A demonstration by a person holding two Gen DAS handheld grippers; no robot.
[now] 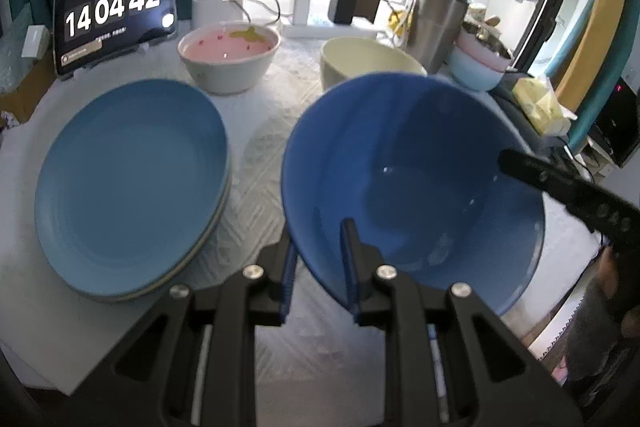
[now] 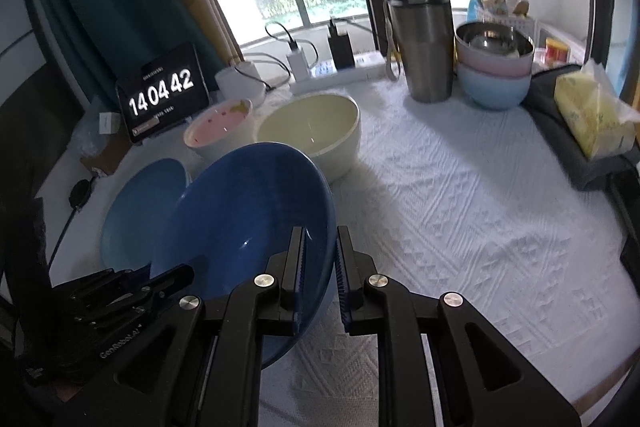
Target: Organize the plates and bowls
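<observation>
Left claw (image 1: 318,267) pinches the near rim of the dark blue bowl (image 1: 412,183), tilted just right of the light blue plates (image 1: 132,187) on the desk (image 1: 256,147). Right claw (image 2: 320,271) pinches the same bowl's opposite rim; cream bowl (image 2: 316,131) sits directly beyond.

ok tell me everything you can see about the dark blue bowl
The dark blue bowl is deep, round and glossy, like glazed ceramic or hard plastic, and empty. It is tilted. The left hand-held gripper and the right hand-held gripper each straddle its rim. It sits beside the light blue plates, in front of the cream bowl.
</observation>
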